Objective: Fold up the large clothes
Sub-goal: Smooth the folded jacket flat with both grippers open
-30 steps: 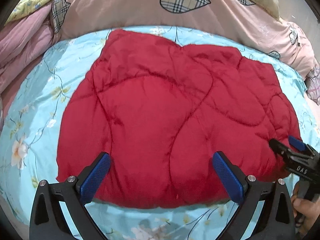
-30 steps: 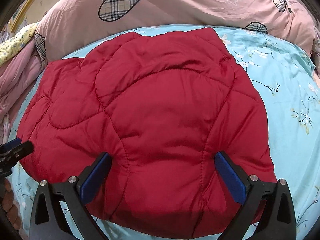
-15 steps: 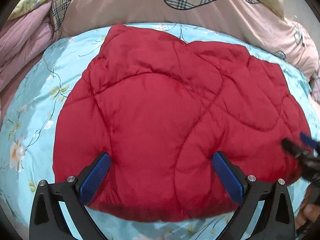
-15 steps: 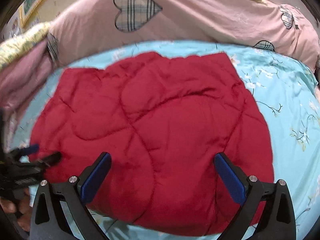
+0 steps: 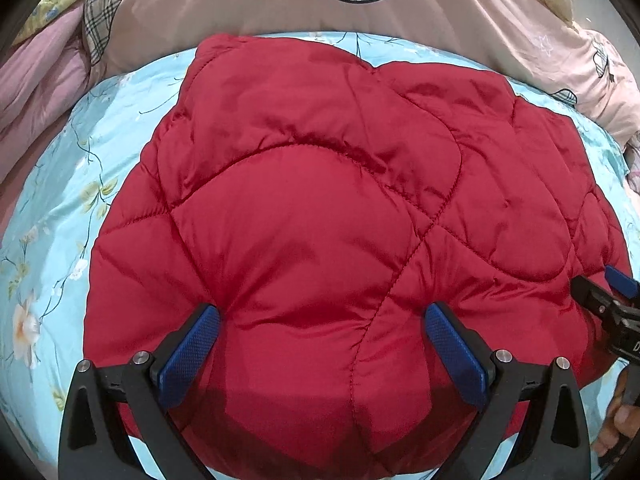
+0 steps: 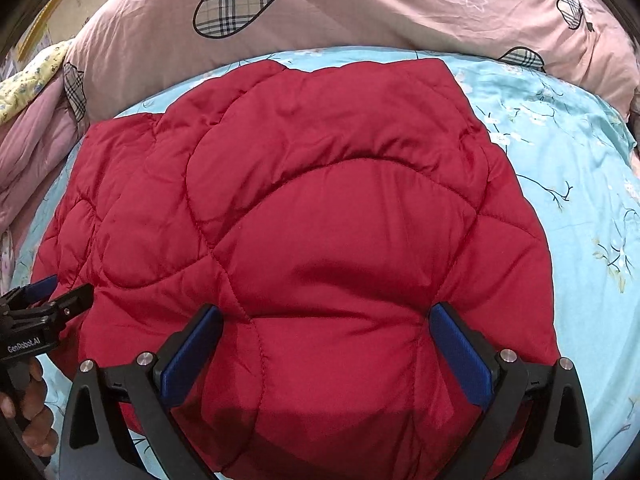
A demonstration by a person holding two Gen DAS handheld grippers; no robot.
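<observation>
A red quilted puffy jacket (image 5: 320, 208) lies folded in a broad bundle on the light blue floral bed sheet (image 5: 80, 168). My left gripper (image 5: 320, 316) is open, its blue pads pressing into the jacket's near edge on both sides of a bulge. My right gripper (image 6: 326, 316) is open the same way on the jacket (image 6: 320, 220) further right. The right gripper also shows at the right edge of the left wrist view (image 5: 604, 292). The left gripper shows at the left edge of the right wrist view (image 6: 56, 292).
A pink duvet with plaid hearts (image 5: 320, 4) is heaped along the far side of the bed, also in the right wrist view (image 6: 360, 8). Pink and yellow bedding (image 5: 40, 64) is piled at the far left. Bare sheet (image 6: 580, 200) lies right of the jacket.
Both grippers have moved forward and down onto the jacket's near edge. The jacket fills more of each view and its padding bulges between the open fingers.
</observation>
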